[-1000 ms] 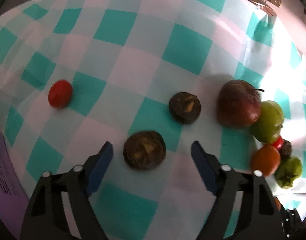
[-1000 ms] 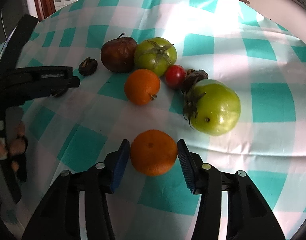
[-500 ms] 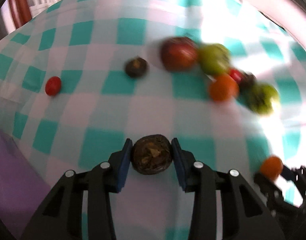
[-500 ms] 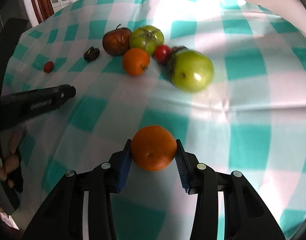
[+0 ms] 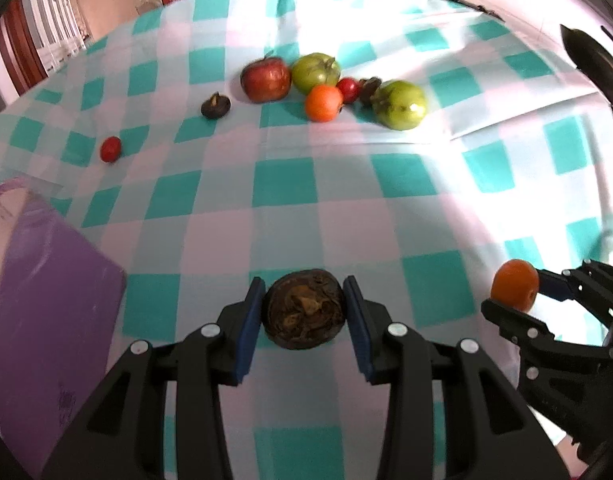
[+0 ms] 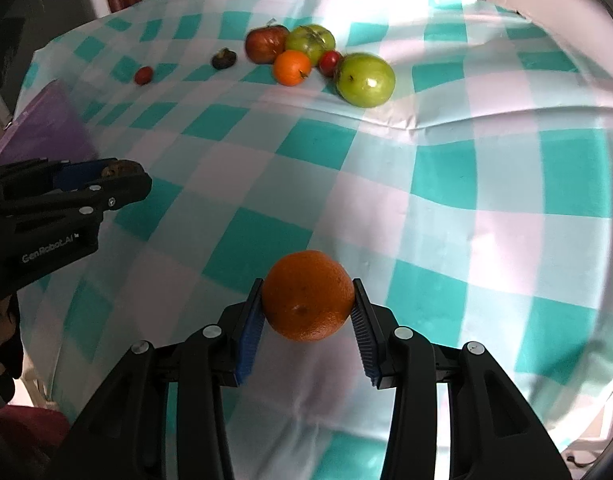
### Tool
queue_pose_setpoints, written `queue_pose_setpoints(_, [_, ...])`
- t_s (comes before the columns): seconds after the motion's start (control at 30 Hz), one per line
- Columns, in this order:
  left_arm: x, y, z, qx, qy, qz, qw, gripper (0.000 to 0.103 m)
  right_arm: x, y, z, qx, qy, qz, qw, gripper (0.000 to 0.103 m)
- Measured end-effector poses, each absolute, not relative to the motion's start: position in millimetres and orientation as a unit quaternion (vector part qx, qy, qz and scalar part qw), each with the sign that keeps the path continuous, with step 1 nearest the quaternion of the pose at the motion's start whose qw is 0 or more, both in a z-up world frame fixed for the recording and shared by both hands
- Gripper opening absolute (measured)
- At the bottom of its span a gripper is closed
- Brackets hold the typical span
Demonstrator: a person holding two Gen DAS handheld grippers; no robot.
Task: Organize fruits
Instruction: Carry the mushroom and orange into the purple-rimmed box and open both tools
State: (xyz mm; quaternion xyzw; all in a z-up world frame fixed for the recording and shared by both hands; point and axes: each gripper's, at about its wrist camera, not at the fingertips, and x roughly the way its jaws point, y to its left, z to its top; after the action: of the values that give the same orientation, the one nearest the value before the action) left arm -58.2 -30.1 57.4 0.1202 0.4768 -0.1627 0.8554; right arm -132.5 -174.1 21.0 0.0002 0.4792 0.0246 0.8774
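You've got both fruits locked in, so now it's all about the carry. Your left gripper (image 5: 304, 312) is clamped on the dark wrinkly fruit (image 5: 304, 314), pads snug on both sides, up off the cloth near the worktop's near edge, just right of the purple mat (image 5: 46, 320). Your right gripper (image 6: 308, 314) is squeezed on the orange (image 6: 308, 295), also lifted, near that same edge.

The rest of the pile, red apple (image 5: 266, 80), green tomatoes (image 5: 400, 105), the second orange (image 5: 323, 102), sits well apart toward the far edge.

My guess is you're sorting by kind. That dark one looks soft, so don't squeeze harder. Keep both wrists steady, lower until each fruit touches the cloth before letting go, or the orange will probably roll.
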Motion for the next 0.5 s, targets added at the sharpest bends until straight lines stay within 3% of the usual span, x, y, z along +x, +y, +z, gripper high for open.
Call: queue_pose_setpoints(0.5, [-102,29,126,0.074,0.429,-0.065,0.898,0.041,-155,-150,73,-0.021,0.433,0.097,0.896,0.042])
